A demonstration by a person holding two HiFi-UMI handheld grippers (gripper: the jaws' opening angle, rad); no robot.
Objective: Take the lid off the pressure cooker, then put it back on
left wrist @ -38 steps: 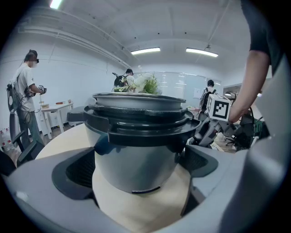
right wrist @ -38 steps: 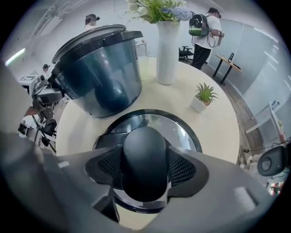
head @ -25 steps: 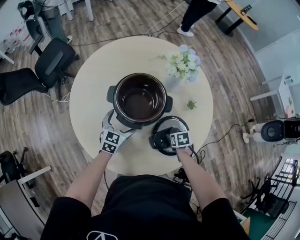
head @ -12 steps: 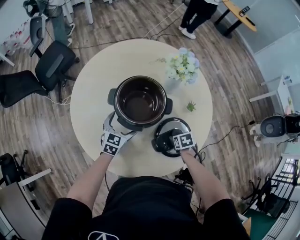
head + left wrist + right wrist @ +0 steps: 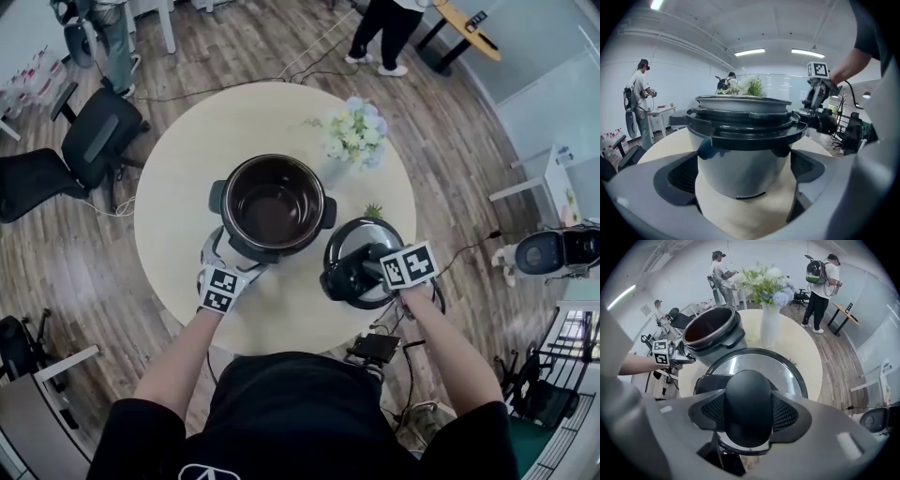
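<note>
Here, left gripper point(image 5: 745, 178) clasping cooker point(image 5: 740, 157), right gripper point(image 5: 749, 414) gripping lid point(image 5: 754, 359)

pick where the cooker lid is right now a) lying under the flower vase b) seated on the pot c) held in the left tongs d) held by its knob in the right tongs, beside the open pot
d: the right gripper view shows the right tongs clamped on the black knob of the lid, and the head view shows the pot standing open beside it.

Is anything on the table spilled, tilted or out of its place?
Nothing stands out. The cooker stands upright and empty, the flowers are upright, and the right gripper holds the lid by its knob.
</note>
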